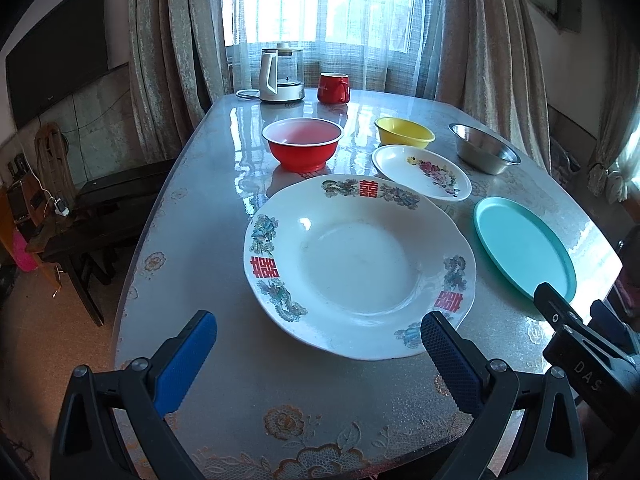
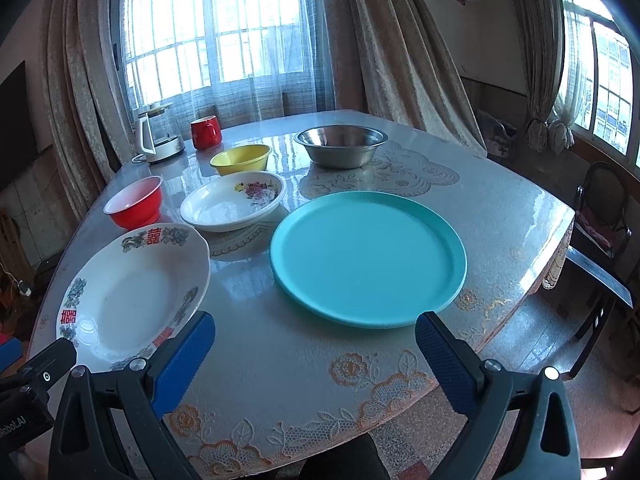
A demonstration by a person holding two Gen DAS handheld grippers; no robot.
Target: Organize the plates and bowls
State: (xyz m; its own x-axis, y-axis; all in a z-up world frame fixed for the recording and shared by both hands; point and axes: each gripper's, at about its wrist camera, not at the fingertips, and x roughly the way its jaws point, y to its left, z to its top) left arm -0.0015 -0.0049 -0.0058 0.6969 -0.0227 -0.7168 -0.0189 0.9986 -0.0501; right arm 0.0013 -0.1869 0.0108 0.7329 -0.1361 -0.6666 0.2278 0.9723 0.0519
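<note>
A large white plate with red characters (image 1: 360,268) (image 2: 132,292) lies just ahead of my open left gripper (image 1: 318,332), whose blue fingers hold nothing. A teal plate (image 2: 368,258) (image 1: 524,246) lies right in front of my open right gripper (image 2: 314,334), also holding nothing. Farther back sit a small white floral plate (image 1: 420,172) (image 2: 232,200), a red bowl (image 1: 303,144) (image 2: 136,202), a yellow bowl (image 1: 404,132) (image 2: 240,159) and a steel bowl (image 1: 484,149) (image 2: 340,146). The right gripper's body (image 1: 580,344) shows at the right edge of the left wrist view.
A glass kettle on a white base (image 1: 280,76) (image 2: 158,132) and a red mug (image 1: 333,87) (image 2: 205,131) stand at the table's far end by the curtained window. The table (image 1: 192,208) has a glossy floral cover. A chair (image 2: 604,216) stands off the right side, a dark bench (image 1: 100,216) off the left.
</note>
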